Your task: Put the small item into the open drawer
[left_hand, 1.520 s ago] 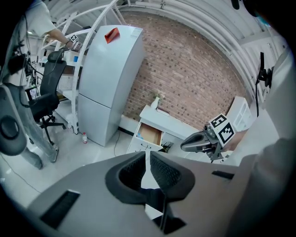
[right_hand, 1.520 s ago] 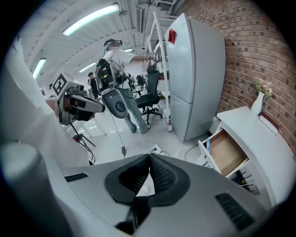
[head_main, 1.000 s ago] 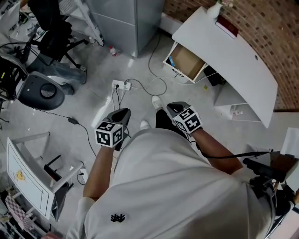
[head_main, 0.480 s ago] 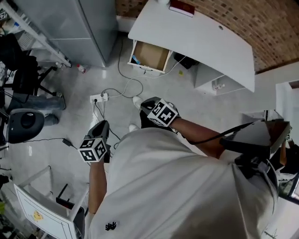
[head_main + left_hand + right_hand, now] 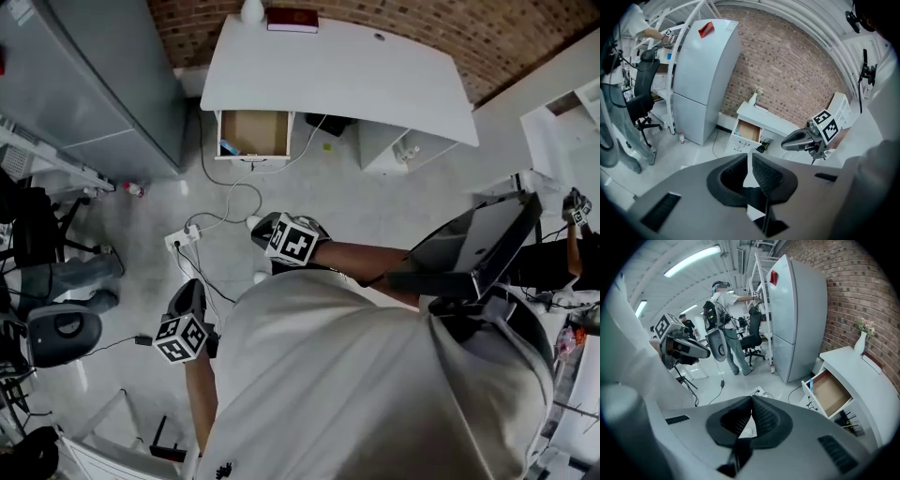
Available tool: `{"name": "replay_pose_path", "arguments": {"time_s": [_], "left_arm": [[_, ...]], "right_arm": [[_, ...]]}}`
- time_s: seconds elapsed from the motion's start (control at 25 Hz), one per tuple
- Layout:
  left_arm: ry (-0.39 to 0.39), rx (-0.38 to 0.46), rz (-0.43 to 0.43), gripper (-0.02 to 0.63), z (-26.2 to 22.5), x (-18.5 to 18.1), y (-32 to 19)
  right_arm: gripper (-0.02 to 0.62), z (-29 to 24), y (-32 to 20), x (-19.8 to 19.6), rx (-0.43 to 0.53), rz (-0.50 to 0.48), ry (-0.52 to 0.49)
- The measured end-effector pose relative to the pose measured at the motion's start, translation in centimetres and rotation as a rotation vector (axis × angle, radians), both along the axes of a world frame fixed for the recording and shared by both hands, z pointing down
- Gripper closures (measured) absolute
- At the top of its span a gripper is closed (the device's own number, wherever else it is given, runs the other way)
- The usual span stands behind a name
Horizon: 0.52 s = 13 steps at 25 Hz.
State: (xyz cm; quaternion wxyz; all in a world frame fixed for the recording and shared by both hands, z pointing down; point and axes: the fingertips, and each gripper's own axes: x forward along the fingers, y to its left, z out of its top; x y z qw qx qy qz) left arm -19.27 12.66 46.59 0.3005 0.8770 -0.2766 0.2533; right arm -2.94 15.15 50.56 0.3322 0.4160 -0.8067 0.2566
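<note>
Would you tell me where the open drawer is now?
In the head view, the drawer is upper left, under the left end of the white desk, beside the grey fridge.

A: What encloses the room?
B: A red-brown brick wall (image 5: 394, 19) at the back and a pale grey concrete floor (image 5: 394, 202), where a white power strip (image 5: 181, 238) lies.
A: Furniture?
B: A white curved-top desk (image 5: 356, 80) against the brick, a tall grey metal cabinet (image 5: 84, 84) beside it, and a black swivel chair (image 5: 752, 337). A long ceiling strip light (image 5: 691, 261) is lit.

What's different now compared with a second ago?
The person has turned toward the white desk: it and its open drawer slid from the head view's upper right to top centre. The left tool dropped lower, the right tool shifted left. Both stay shut and empty.
</note>
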Motion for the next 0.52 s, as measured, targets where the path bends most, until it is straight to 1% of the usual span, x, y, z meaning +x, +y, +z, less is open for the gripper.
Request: {"name": "replay_pose_path", "arguments": {"time_s": [0.16,0.32,0.52], "left_arm": [[0.006,-0.003,0.010,0.560,-0.3,0.5,-0.8],[0.006,-0.005,0.009,0.560,-0.1,0.2,-0.7],[0.008,-0.006,0.021,0.560,-0.8,1.0,-0.1]], "right_arm": [[0.566,-0.8,-0.6,0.2,-0.011,0.003,0.006],[0.566,-0.7,-0.6,-0.4,-0.016,-0.007,0.006],[0.566,-1.2,0.3,0.3,-0.014,-0.002,0.009]]}}
